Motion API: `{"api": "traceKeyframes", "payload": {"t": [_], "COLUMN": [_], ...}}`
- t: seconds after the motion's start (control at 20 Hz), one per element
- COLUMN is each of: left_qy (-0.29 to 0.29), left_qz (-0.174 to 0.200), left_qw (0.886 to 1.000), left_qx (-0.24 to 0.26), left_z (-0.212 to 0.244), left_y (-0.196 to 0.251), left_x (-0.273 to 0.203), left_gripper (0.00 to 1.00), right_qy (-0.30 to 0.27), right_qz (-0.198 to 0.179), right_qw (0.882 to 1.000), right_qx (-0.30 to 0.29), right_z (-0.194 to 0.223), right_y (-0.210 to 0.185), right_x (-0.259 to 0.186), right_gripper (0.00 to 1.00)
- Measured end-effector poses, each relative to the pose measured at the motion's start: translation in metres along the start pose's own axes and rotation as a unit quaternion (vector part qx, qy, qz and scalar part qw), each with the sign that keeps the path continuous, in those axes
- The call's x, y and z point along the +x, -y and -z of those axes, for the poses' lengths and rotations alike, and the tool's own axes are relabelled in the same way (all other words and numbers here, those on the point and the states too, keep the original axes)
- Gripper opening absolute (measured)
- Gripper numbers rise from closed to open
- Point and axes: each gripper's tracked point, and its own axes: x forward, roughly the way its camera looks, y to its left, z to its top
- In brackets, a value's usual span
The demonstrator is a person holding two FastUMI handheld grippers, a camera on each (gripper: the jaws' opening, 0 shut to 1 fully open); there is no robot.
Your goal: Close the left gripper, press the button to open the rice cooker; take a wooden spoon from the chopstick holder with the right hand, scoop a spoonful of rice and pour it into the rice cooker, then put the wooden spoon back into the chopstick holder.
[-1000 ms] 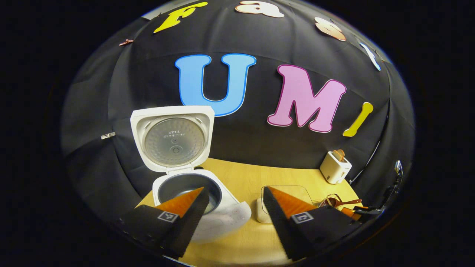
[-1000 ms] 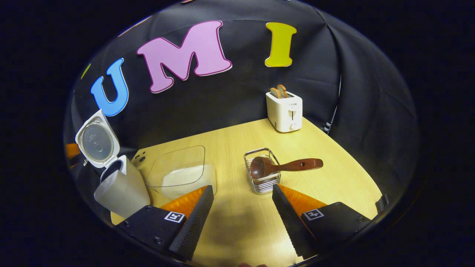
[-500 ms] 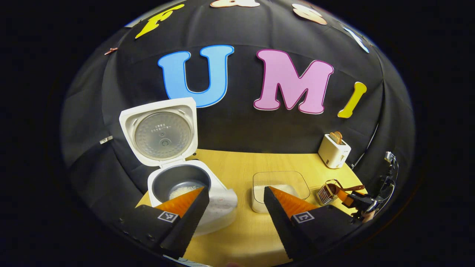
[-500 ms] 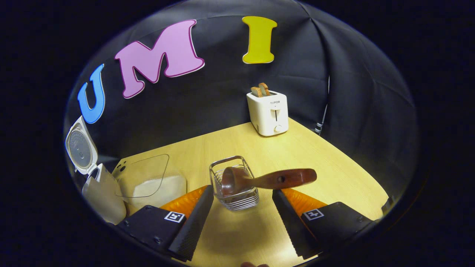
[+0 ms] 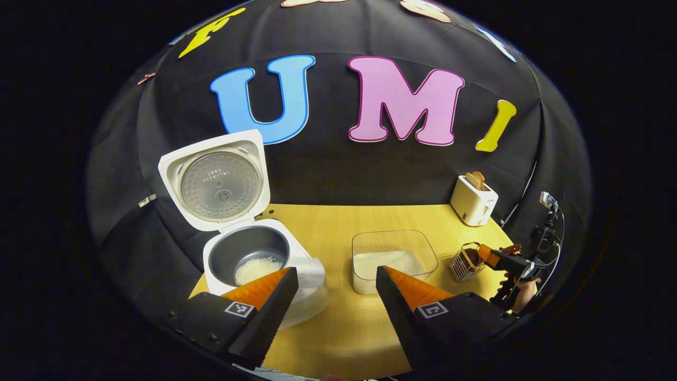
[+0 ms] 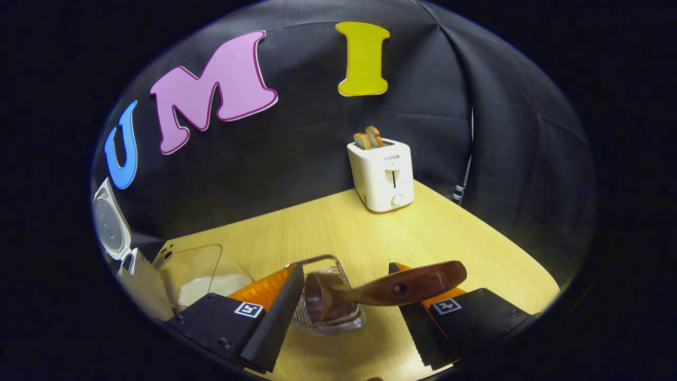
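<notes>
The toaster (image 6: 384, 174) at the back of the table (image 6: 465, 238) has a short word printed on its front, and two slices of bread (image 6: 368, 138) stick up out of its top. Small square black-and-white marks sit on both grippers. The cooker lid (image 5: 214, 180) has tiny writing on its metal plate — too small to make out.

The right gripper (image 6: 346, 312) is wide open and holds nothing. The wire holder (image 6: 322, 312) sits between its fingers, close to the camera. The spoon (image 6: 386, 288) rests in the holder with its bowl down inside and its handle leaning out to the right, across the front of the right finger. I cannot tell if the handle touches that finger.

The left gripper (image 5: 336, 307) is wide open too — nothing is between its fingers. It hangs over the near edge of the table. The cooker (image 5: 259, 264) stands just past its left finger with the lid up, and a little rice (image 5: 256, 269) lies in the dark pot. A clear box (image 5: 394, 259) with rice in it sits beside the cooker, just past the right finger. Far off to the right are the holder and the other gripper with a hand (image 5: 521, 293) on it.
</notes>
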Motion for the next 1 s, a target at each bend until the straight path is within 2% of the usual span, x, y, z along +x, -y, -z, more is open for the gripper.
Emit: {"api": "traceKeyframes", "payload": {"t": [0.05, 0.15, 0.25, 0.3, 0.35, 0.4, 0.45, 0.5, 0.55, 0.65, 0.7, 0.85, 1.0], "left_qy": [-0.003, -0.008, -0.013, -0.014, -0.013, -0.012, -0.012, -0.010, -0.010, -0.010, -0.009, -0.005, 0.001], "left_qz": [0.000, 0.000, 0.000, 0.000, 0.001, 0.001, 0.002, 0.003, 0.004, 0.004, 0.004, 0.001, -0.005], "left_qw": [1.000, 1.000, 1.000, 1.000, 1.000, 1.000, 1.000, 1.000, 1.000, 1.000, 1.000, 1.000, 0.999], "left_qx": [0.000, 0.001, 0.001, 0.001, 0.001, 0.000, 0.000, 0.000, -0.002, -0.008, -0.011, -0.019, -0.032], "left_z": [0.002, 0.004, 0.007, 0.008, 0.006, 0.006, 0.006, 0.006, 0.005, 0.005, 0.005, 0.005, 0.005], "left_y": [0.001, 0.004, 0.006, 0.008, 0.009, 0.010, 0.012, 0.013, 0.013, 0.013, 0.012, 0.005, -0.008], "left_x": [0.001, 0.003, 0.007, 0.008, 0.009, 0.011, 0.012, 0.013, 0.015, 0.017, 0.018, 0.019, 0.017], "left_gripper": [0.96, 0.96, 0.96, 0.96, 0.96, 0.96, 0.96, 0.96, 0.96, 0.96, 0.96, 0.96, 0.96], "right_qy": [-0.001, -0.008, -0.010, -0.010, -0.013, -0.021, -0.033, -0.045, -0.053, -0.051, -0.055, -0.064, -0.042], "right_qz": [-0.005, -0.018, -0.019, -0.024, -0.030, -0.030, -0.036, -0.045, -0.043, -0.053, -0.051, -0.061, -0.055], "right_qw": [1.000, 1.000, 1.000, 1.000, 0.999, 0.999, 0.999, 0.998, 0.998, 0.997, 0.997, 0.996, 0.997], "right_qx": [0.002, 0.003, -0.004, -0.006, -0.007, -0.010, -0.009, -0.005, -0.007, -0.001, -0.013, -0.028, -0.039], "right_z": [-0.003, -0.002, -0.006, -0.010, -0.010, -0.008, -0.003, 0.001, 0.003, -0.001, 0.001, 0.000, -0.025], "right_y": [-0.002, -0.005, -0.006, -0.009, -0.012, -0.013, -0.016, -0.021, -0.022, -0.026, -0.026, -0.033, -0.037], "right_x": [0.004, 0.013, 0.023, 0.025, 0.028, 0.030, 0.031, 0.032, 0.033, 0.031, 0.032, 0.028, 0.026], "right_gripper": [0.99, 0.95, 0.80, 0.49, 0.59, 0.35, 0.28, 0.33, 0.31, 0.29, 0.20, 0.18, 0.16]}}
